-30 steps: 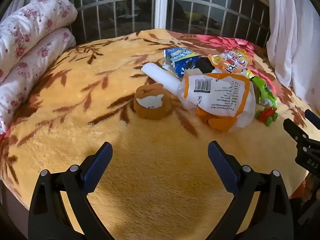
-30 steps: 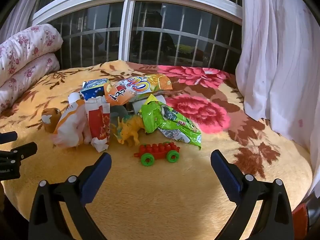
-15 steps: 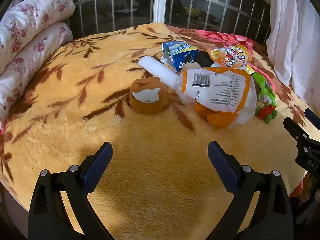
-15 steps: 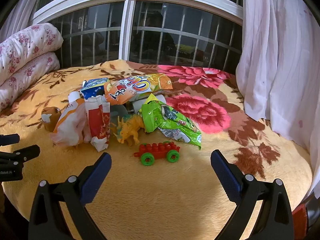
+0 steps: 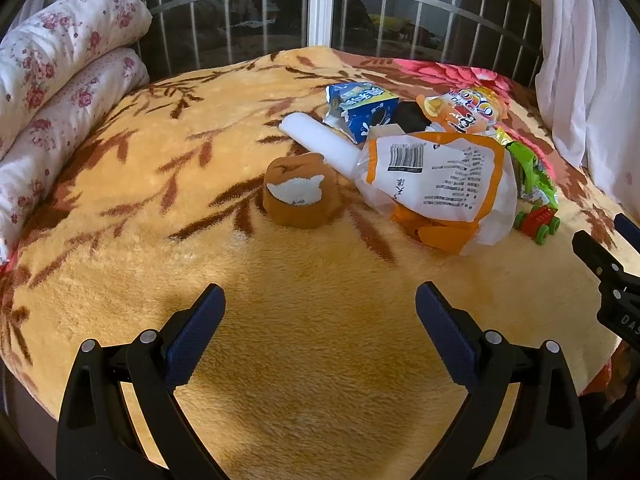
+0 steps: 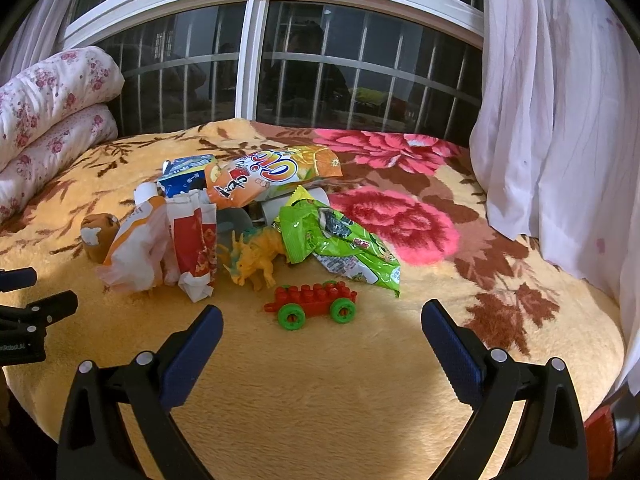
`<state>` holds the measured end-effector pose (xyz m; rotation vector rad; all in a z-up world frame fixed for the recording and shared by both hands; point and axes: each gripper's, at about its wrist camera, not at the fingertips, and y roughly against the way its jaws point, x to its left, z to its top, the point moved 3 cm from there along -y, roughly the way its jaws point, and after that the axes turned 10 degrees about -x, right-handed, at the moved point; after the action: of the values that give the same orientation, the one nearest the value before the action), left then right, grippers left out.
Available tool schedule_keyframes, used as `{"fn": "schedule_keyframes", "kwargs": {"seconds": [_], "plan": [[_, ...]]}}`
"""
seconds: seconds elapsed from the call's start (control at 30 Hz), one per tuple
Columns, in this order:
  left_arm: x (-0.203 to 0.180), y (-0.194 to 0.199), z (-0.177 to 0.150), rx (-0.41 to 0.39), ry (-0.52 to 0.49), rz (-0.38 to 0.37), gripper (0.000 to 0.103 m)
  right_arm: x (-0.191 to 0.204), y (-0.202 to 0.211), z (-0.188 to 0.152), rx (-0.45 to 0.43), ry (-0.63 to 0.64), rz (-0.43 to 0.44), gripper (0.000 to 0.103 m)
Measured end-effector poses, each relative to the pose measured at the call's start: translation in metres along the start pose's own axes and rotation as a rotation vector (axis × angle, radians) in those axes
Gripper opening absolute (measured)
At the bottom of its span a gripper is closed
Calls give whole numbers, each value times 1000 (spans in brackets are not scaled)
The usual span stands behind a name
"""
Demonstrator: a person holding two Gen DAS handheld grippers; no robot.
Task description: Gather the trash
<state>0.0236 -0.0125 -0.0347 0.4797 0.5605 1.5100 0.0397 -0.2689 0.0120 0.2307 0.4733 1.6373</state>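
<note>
Ahead of both grippers, on the orange plush blanket with brown leaf and pink flower print (image 6: 320, 380), lies a mixed pile of wrappers and toys. Left gripper (image 5: 320, 312): jaws spread wide, nothing between them, above bare blanket. Right gripper (image 6: 322, 330): jaws likewise wide, empty.

Straight ahead of the left gripper and a little left sits a small brown plush block with a white patch (image 5: 300, 192). Just right of it lies a white-and-orange plastic bag with a barcode (image 5: 436, 184), overlapping a white roll (image 5: 320, 140); a blue-and-white snack packet (image 5: 360, 108) lies beyond.

Nearest the right gripper, just ahead, is a red brick toy car with green wheels (image 6: 314, 302). Behind it: a yellow toy dinosaur (image 6: 254, 260), a crumpled green snack wrapper (image 6: 340, 244), a red-and-white crumpled wrapper (image 6: 192, 248), and an orange chip bag (image 6: 272, 174) on top of the pile.
</note>
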Motion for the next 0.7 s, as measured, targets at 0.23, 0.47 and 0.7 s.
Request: {"fn": "schedule_keyframes", "kwargs": {"seconds": [0.23,0.47,0.7], "plan": [[-3,0,0,-2,-18,4,93,-1,0,0,0,-2,0,98],[-3,0,0,1,-8,-8,93,-1,1,0,1,0,1,98],[-1,0,0,3,-3,-13,93,0,2,1,1,-1,1,98]]}}
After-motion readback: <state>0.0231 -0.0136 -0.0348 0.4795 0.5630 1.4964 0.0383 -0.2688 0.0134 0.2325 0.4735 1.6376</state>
